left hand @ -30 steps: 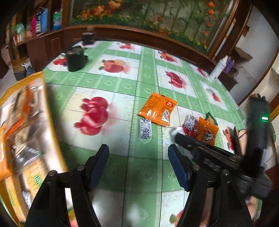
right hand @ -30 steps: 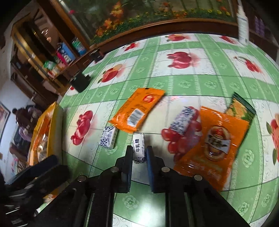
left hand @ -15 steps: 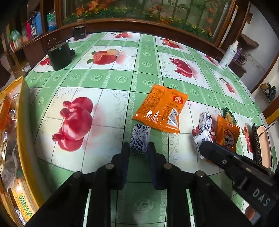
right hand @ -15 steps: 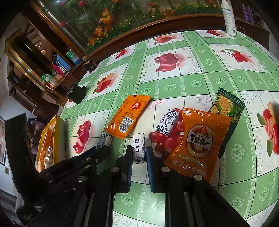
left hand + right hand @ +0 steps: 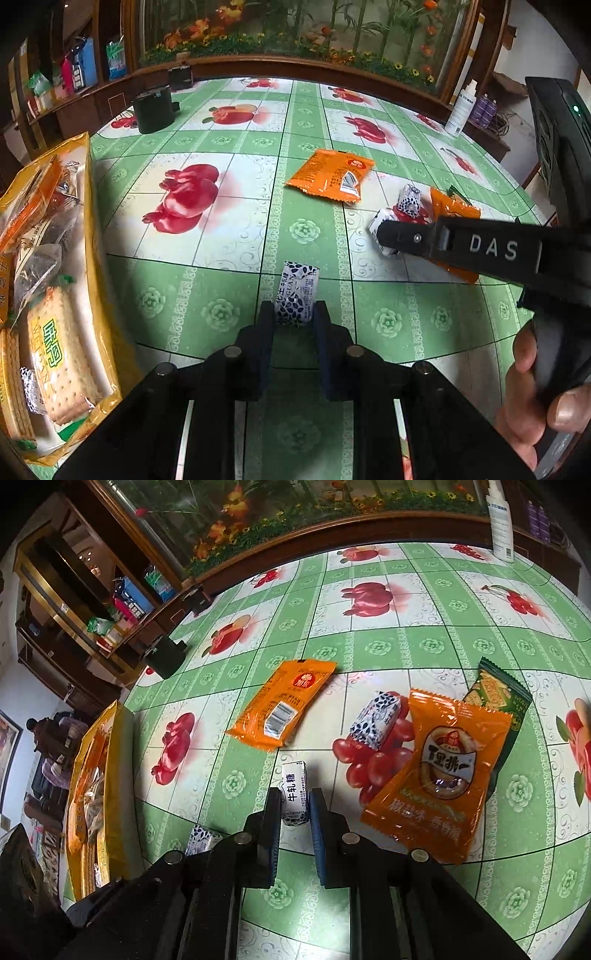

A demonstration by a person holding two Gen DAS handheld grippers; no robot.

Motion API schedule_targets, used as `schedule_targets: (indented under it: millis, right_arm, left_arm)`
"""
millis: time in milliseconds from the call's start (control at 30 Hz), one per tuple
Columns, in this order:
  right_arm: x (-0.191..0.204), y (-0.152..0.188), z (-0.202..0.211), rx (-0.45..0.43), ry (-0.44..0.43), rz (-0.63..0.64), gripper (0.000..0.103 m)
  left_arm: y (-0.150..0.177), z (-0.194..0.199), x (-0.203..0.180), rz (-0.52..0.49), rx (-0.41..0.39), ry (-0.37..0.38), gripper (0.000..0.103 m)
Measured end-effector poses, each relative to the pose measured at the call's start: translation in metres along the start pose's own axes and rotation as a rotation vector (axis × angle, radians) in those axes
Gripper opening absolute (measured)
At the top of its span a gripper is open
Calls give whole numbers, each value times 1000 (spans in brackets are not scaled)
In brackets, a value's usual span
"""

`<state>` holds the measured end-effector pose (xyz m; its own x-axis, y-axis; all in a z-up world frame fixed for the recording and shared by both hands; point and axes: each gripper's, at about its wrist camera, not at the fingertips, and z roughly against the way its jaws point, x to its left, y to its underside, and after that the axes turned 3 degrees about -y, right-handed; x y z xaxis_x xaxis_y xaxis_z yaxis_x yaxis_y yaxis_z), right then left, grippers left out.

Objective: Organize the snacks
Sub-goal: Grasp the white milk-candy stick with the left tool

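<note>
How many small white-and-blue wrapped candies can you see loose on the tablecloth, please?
3: one between the left gripper fingers, one between the right gripper fingers, one on the printed cherries. More may sit hidden in the yellow bag.

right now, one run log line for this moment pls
left gripper: shut on patterned candy | right gripper: shut on white nougat candy | both on tablecloth
</note>
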<state>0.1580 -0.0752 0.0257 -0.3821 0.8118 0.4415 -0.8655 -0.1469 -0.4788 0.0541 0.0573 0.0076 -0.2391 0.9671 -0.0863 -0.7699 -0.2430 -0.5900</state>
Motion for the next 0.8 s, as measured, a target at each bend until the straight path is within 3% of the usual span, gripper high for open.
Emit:
schedule_targets:
  millis: [467, 800]
  right_arm:
    - [19, 5, 12, -37, -13, 49, 17]
    - [36, 12, 17, -46, -57, 91, 17]
  left_arm:
    - [5, 13, 14, 57, -130, 72, 20]
    - [8, 34, 16, 49, -184, 50, 20]
